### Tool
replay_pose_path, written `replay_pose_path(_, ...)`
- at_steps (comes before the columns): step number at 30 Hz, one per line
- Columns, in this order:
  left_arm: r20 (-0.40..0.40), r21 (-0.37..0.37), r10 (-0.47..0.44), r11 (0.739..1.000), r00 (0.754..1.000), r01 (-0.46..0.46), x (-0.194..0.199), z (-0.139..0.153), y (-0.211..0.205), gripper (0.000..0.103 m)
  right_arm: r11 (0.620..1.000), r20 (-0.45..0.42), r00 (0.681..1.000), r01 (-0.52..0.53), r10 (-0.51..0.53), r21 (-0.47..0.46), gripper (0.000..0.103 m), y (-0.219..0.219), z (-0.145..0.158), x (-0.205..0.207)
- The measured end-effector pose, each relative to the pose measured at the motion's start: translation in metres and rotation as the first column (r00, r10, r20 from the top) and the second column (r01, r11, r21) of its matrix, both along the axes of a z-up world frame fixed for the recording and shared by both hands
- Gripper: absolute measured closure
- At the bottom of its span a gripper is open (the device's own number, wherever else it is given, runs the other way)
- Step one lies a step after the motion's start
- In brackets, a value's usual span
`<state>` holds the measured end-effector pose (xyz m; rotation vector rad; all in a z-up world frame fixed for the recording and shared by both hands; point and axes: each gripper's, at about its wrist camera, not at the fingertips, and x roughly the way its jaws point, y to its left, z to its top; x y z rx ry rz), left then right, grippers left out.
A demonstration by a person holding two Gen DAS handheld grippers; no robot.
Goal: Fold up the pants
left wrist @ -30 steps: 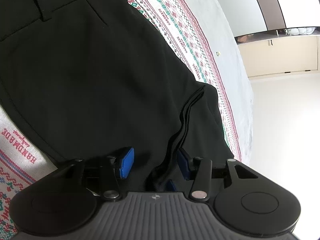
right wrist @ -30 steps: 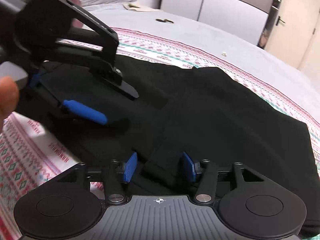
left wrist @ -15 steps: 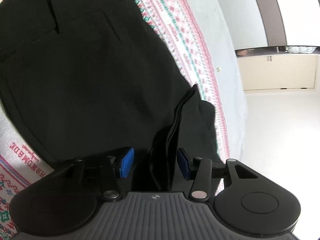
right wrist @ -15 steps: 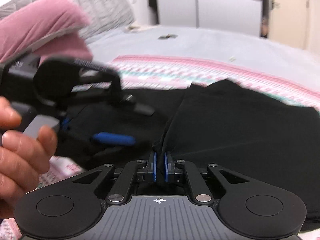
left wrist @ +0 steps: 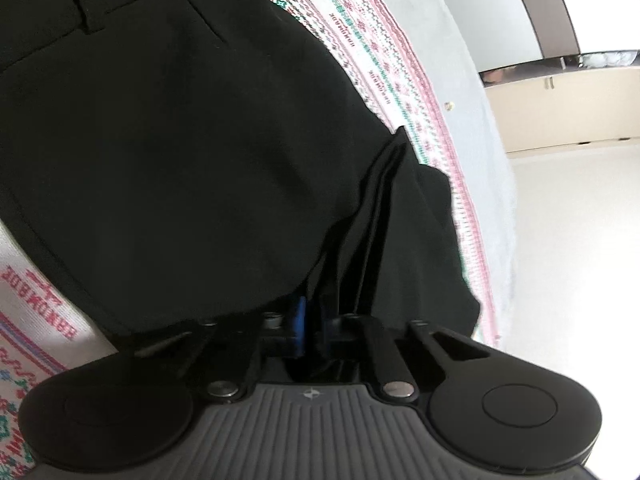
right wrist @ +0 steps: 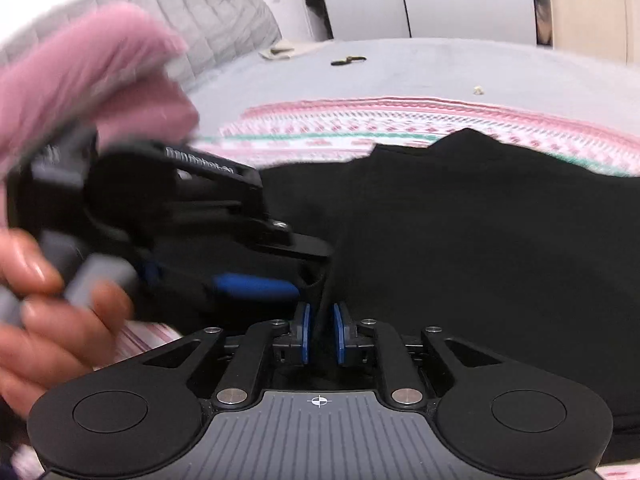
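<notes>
Pants: black trousers [left wrist: 192, 152] spread over a patterned blanket [left wrist: 384, 68] on a grey bed [right wrist: 400, 68]; they fill most of both views.
Left gripper: the left gripper [left wrist: 312, 330], at the bottom centre of its own view, is clamped tight on a pinched ridge of black cloth that rises between its blue pads.
Right gripper: the right gripper [right wrist: 321, 334], bottom centre of its view, has a fold of the same cloth standing between its blue pads; the jaws are opening slightly, and a thin gap shows on either side, so the hold looks loose.
Hand: a hand [right wrist: 52, 292] in a pink sleeve [right wrist: 80, 80] carries the left gripper at the left of the right-hand view, blurred.
Nearby grip points: both tools hold close together near one edge of the trousers.
Waistband: belt loop and pleat sit at the upper left of the left view, lying flat.
Handling: soft, light, limp cloth, likely a little slippery; it will sag and bunch between holds.
Where to hold: probably best at layered edges or seams, gathering every layer.
</notes>
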<state>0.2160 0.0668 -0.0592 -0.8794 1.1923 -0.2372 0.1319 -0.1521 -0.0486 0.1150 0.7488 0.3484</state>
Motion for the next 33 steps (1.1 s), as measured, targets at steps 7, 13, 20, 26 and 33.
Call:
replay_pose_path(7,0.034,0.037,-0.036,0.999,0.999,0.034,-0.011,0.011,0.003,0.078,0.996,-0.036,0.999,0.032,-0.029,0.078,0.1,-0.009,-0.002,0.009)
replay_pose_path(13,0.045,0.071,-0.088,0.994,0.995,0.084,-0.026,0.013,0.004,0.078,0.917,-0.042,0.978,0.205,-0.203,0.343,0.1,-0.041,0.008,0.013)
replay_pose_path(20,0.023,0.05,-0.096,0.994,0.995,0.094,-0.028,0.002,0.017,0.078,0.933,-0.04,0.989,0.145,-0.14,0.329,0.1,-0.028,0.011,0.003)
replay_pose_path(26,0.021,0.056,-0.106,0.993,0.994,0.105,-0.025,0.002,0.012,0.077,0.807,0.026,0.951,0.248,-0.309,0.537,0.1,-0.061,0.028,-0.01)
replay_pose_path(33,0.014,0.043,-0.106,0.994,0.994,0.105,-0.026,0.0,0.017,0.077,0.971,-0.285,0.945,-0.206,0.164,-0.124,0.091,0.03,0.001,0.004)
